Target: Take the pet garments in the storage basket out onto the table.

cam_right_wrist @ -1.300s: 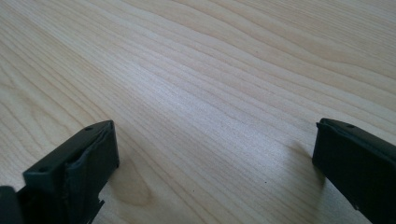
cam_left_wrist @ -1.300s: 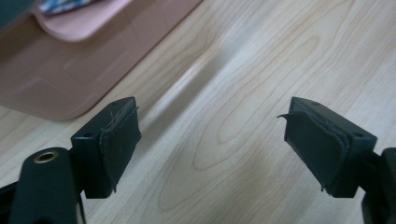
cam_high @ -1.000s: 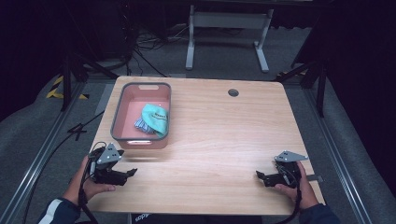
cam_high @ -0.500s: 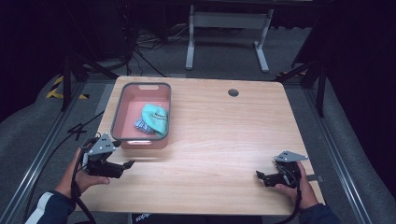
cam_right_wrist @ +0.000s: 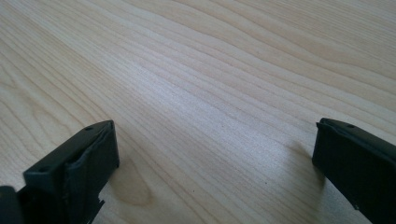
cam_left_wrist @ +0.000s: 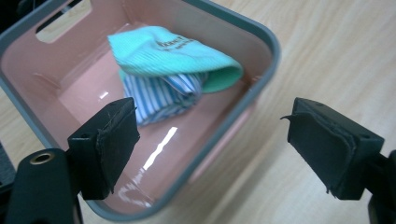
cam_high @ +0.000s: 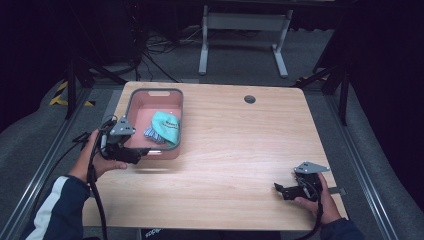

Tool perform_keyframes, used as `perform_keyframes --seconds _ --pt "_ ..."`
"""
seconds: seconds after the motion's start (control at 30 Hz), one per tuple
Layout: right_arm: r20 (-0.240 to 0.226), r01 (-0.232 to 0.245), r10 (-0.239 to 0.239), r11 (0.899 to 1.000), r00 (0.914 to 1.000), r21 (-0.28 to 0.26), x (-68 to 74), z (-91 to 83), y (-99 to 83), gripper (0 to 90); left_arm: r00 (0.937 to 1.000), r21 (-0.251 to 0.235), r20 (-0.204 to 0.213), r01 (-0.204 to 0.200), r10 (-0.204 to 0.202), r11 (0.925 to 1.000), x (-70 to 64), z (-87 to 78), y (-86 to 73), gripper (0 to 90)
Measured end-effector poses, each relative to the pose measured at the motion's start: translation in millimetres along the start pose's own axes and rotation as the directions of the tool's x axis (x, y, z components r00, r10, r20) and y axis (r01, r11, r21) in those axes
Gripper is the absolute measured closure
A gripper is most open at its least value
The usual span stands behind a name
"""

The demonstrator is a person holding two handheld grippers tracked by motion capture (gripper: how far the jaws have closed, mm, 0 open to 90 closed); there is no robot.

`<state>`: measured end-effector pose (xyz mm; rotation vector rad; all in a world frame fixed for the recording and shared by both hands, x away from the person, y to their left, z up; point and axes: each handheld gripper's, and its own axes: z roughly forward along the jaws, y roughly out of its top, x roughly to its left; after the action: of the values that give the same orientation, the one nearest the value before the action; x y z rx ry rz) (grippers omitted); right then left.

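Observation:
A pink bin with a grey rim [cam_high: 172, 92] [cam_left_wrist: 268, 42] stands at the table's left. Inside lie a folded teal cloth [cam_high: 167, 126] [cam_left_wrist: 173, 56] on top of a blue-striped cloth [cam_high: 150, 133] [cam_left_wrist: 161, 95]. My left gripper [cam_high: 142, 151] [cam_left_wrist: 212, 149] hovers open over the bin's near corner, tilted down at the cloths, with nothing between its jaws. My right gripper [cam_high: 278, 190] [cam_right_wrist: 215, 172] rests low at the table's near right, open over bare wood.
The wooden table [cam_high: 240, 150] has a round cable hole [cam_high: 249, 99] at its far side. A metal stand [cam_high: 240, 22] and cables lie on the floor beyond. A cable trails from the left gripper off the table's left edge.
The left gripper has lifted off the table and swung up and left, then toward the bin's near corner. The right gripper has stayed put.

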<state>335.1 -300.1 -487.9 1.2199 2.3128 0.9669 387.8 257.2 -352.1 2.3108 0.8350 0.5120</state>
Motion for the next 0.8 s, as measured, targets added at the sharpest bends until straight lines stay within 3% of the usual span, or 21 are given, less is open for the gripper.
perform_keyframes --seconds 0.07,0.17,0.37,0.47,0.6,0.67,0.73,0.8 --pt "0.0 0.0 0.0 1.0 1.0 0.0 0.0 0.0 0.0 0.6 0.9996 0.006 -0.018 0.023 -0.023 0.9997 5.0 6.6 7.8 16.3" --pt "-0.001 -0.001 0.001 1.0 1.0 0.0 0.1 -0.1 0.0 0.6 0.9991 0.033 -0.035 0.027 -0.026 0.9991 8.9 18.6 18.5 16.2" --pt "-0.002 0.0 0.0 1.0 1.0 0.0 0.0 0.0 0.1 0.6 0.999 0.095 -0.026 0.04 -0.038 0.9947 16.2 44.4 37.7 16.2" --pt "-0.001 0.0 0.0 1.0 1.0 0.0 0.0 0.0 0.1 0.6 0.997 0.115 -0.026 0.075 -0.073 0.9905 21.9 58.2 43.3 16.2" --pt "-0.001 0.0 0.0 1.0 1.0 0.0 0.0 0.0 0.1 0.6 0.992 0.151 -0.045 0.123 -0.117 0.9808 29.9 80.0 49.2 16.6" --pt "-0.001 0.001 -0.001 1.0 1.0 0.0 0.0 0.0 0.0 0.6 0.9872 0.172 -0.036 0.159 -0.155 0.972 34.0 91.0 50.8 17.1" --pt "-0.001 0.0 0.0 1.0 1.0 0.0 0.0 0.0 0.0 0.6 0.9864 0.201 -0.033 0.164 -0.161 0.9656 38.3 100.3 52.5 16.6" --pt "-0.001 0.0 0.0 1.0 1.0 0.0 0.0 0.0 0.0 0.6 0.9847 0.244 -0.025 0.173 -0.172 0.9541 42.4 109.1 53.2 16.4"
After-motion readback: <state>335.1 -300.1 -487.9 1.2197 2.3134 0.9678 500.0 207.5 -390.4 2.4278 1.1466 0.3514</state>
